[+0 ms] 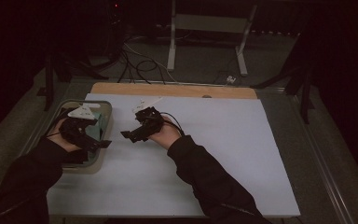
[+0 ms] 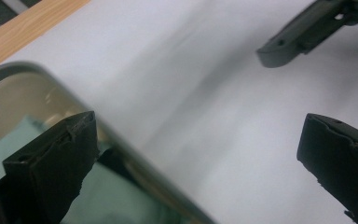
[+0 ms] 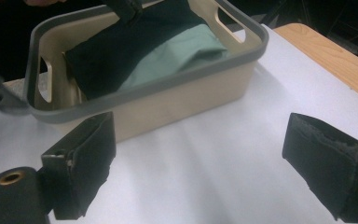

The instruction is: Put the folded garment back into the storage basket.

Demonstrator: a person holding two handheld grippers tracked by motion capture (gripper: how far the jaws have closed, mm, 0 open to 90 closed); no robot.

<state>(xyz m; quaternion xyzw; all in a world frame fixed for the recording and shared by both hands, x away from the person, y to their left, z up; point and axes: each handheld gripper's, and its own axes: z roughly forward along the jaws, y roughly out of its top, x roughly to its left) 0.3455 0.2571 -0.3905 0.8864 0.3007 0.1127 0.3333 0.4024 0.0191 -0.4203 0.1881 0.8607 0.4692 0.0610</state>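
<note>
The high view is dim, its surroundings nearly black and only the pale table sheet (image 1: pixel 223 154) catching light, while both gripper views are brighter but soft (the left one smeared by motion blur, with the basket (image 2: pixel 37 74) rim and near jaws out of focus).

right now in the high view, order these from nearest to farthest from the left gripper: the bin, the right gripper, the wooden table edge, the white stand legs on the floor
1. Bin: directly under the left gripper, at the table's left side.
2. Right gripper: just to its right, over the white sheet.
3. Wooden table edge: along the far side of the table.
4. White stand legs: on the floor beyond the table.
</note>
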